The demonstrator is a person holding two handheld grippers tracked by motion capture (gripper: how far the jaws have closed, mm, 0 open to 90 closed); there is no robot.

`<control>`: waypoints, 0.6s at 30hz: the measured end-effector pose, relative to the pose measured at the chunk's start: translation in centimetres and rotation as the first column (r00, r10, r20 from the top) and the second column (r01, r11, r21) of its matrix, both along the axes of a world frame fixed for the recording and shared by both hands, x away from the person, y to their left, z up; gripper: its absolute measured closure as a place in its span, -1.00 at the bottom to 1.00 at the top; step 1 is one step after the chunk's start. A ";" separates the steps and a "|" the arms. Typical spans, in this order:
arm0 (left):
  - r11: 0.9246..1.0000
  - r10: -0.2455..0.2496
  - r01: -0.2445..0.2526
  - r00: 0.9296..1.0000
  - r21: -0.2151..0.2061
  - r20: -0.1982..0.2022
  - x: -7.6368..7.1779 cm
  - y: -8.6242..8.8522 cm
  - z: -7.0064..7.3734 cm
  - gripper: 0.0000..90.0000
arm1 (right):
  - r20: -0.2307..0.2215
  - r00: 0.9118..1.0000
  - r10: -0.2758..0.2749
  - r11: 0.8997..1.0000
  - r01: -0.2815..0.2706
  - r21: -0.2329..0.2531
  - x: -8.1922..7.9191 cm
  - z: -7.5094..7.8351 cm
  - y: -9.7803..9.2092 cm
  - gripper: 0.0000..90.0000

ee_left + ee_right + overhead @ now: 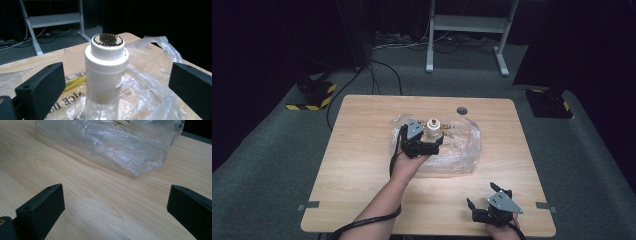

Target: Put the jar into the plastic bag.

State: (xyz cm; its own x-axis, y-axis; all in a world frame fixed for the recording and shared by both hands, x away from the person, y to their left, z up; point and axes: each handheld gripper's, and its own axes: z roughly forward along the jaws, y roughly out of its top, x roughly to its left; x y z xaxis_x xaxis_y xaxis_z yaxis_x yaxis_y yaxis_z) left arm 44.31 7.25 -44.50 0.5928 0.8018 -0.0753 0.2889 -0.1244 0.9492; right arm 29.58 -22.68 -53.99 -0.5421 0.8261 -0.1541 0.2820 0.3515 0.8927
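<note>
A white-capped bottle (106,75) stands upright between the left gripper's (424,141) wide-open jaws, neither touching it.

At frame centre, a clear plastic bag (459,147) lies around the bottle on the table (362,165). At lower right, the right gripper (488,199) rests with jaws spread wide over bare wood, near the bag's edge.

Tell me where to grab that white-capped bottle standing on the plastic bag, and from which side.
Grip the bottle on the straight white collar below its gold-topped cap, coming in level from the person's side. It stands upright, centred between the open jaws of the left gripper, and the collar's round, parallel sides suit a squeeze. The clear body lower down, over the crinkly bag, looks slicker.
</note>
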 end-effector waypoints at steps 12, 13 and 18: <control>0.999 -0.041 0.041 0.999 0.006 -0.003 -2.3 1.5 -0.4 -0.98 | 0.007 1.000 -0.005 1.000 0.005 -0.012 -0.2 0.0 0.1 -0.98; 0.999 -0.043 0.043 0.999 0.006 -0.004 -2.4 1.6 -0.5 -0.98 | 0.006 1.000 -0.006 1.000 0.006 -0.012 -0.2 0.0 0.1 -0.98; 0.998 -0.056 0.056 0.998 -0.002 -0.014 -3.4 2.2 -0.6 -0.98 | 0.004 1.000 -0.008 1.000 0.008 -0.012 -0.1 0.0 0.1 -0.98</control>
